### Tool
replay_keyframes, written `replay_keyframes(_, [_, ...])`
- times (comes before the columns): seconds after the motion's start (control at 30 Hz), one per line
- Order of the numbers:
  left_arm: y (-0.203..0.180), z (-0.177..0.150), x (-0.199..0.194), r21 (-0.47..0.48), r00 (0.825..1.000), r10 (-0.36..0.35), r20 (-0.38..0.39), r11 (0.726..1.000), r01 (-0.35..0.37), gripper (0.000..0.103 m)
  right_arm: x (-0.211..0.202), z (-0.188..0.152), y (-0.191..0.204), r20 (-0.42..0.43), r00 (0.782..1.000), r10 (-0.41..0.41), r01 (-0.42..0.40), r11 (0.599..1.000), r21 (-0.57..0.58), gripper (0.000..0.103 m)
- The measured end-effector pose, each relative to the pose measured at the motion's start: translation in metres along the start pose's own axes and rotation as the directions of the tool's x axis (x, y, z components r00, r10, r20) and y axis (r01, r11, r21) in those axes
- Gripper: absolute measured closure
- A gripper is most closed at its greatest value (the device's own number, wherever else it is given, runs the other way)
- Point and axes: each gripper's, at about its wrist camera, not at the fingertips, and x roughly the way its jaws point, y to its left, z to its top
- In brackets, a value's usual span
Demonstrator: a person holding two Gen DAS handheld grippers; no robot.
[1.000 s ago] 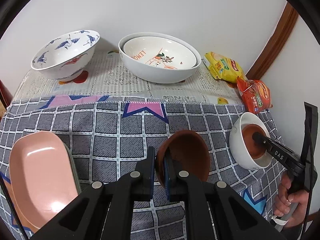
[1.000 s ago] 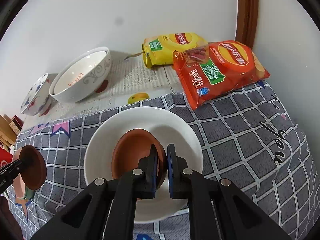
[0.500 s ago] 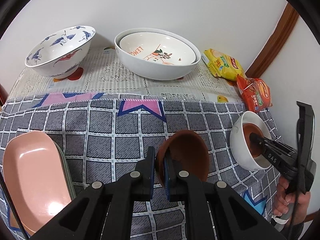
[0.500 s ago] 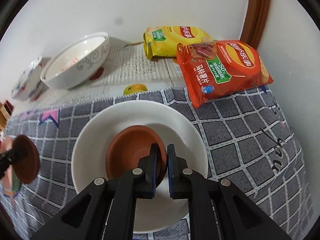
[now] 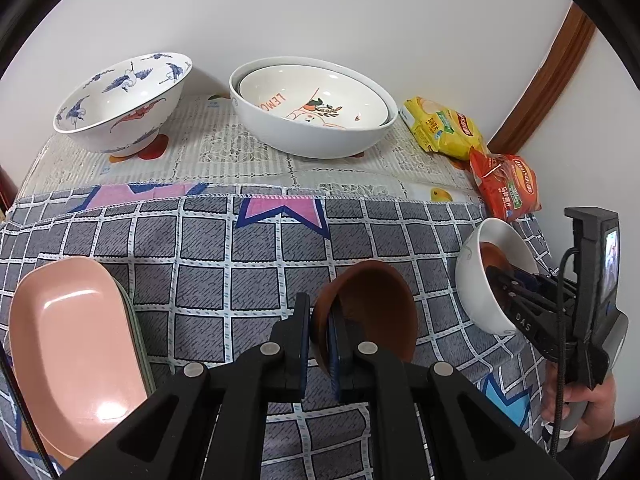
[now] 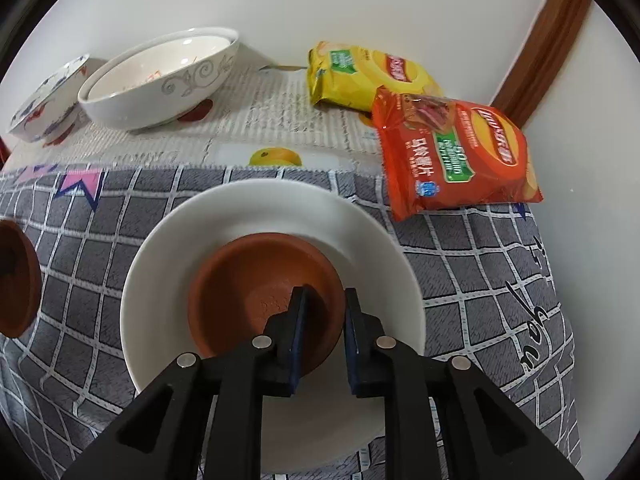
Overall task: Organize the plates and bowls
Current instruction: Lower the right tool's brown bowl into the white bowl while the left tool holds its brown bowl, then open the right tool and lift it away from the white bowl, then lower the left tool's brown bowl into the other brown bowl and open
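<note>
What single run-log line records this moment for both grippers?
left gripper: shut on brown bowl, held above cloth | right gripper: open, straddling rim of second brown bowl inside white bowl

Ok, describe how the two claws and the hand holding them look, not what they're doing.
Both the left claw and right claw are matte black plastic with blue-lined finger pads and silver round pins. The right one carries white "DAS" lettering, a black cable and a small screen; a bare hand grips its grey handle.
</note>
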Motion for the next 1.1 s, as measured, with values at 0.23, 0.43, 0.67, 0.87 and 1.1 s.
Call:
replay_keyframes(0.23, [-0.006, -0.002, -0.009, 0.01, 1.0, 0.015, 0.011, 1.0, -0.015, 0.095, -0.011, -0.001, -0.005, 0.021, 1.0, 0.012, -0.012, 1.0, 0.017, 0.074])
replay_keyframes(0.43, [-0.021, 0.0, -0.018, 0.023, 1.0, 0.008, 0.022, 1.0, -0.008, 0.095, -0.043, -0.007, -0.024, 0.086, 0.993, 0.081, -0.087, 0.993, 0.076, 0.074])
replay_keyframes(0.67, [-0.059, 0.005, -0.022, 0.065, 0.999, -0.024, 0.033, 0.998, 0.022, 0.095, -0.091, -0.03, -0.058, 0.181, 0.977, 0.108, -0.137, 0.978, 0.155, 0.074])
replay_keyframes(0.87, [-0.1, 0.015, -0.017, 0.102, 0.998, -0.061, 0.032, 0.993, 0.057, 0.095, -0.107, -0.054, -0.089, 0.204, 0.973, 0.105, -0.146, 0.97, 0.197, 0.073])
replay_keyframes(1.1, [-0.137, 0.021, 0.005, 0.137, 0.998, -0.064, 0.006, 0.989, 0.063, 0.095, -0.104, -0.076, -0.112, 0.188, 0.977, 0.104, -0.148, 0.96, 0.238, 0.073])
